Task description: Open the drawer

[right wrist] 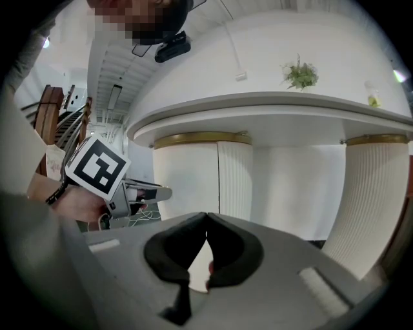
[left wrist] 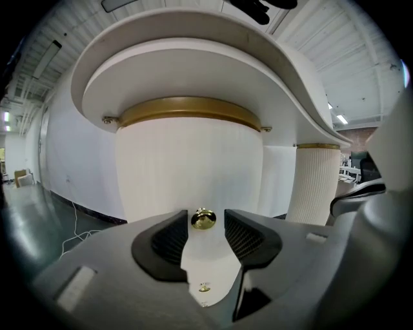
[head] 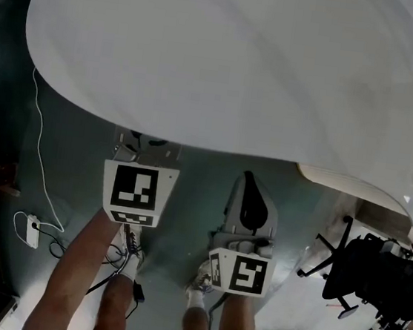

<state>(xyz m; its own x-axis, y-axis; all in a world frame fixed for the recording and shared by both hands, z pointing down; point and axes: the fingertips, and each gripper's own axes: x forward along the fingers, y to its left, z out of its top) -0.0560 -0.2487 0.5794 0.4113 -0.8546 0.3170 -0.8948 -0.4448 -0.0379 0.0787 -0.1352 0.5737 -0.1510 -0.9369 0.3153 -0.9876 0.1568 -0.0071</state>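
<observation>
A small brass knob sticks out of the white curved drawer front, which sits below a gold band under the white tabletop. My left gripper is open; the knob stands between its two fingertips, and the pads do not press on it. In the head view the left gripper reaches under the tabletop's edge, which hides its jaws. My right gripper is shut with nothing in it and hangs back to the right, short of the cabinet. The right gripper view shows the left gripper at its left.
A ribbed white column stands to the right of the drawer front. A white cable and adapter lie on the dark floor at the left. A black office chair stands at the right. A small plant sits on the tabletop.
</observation>
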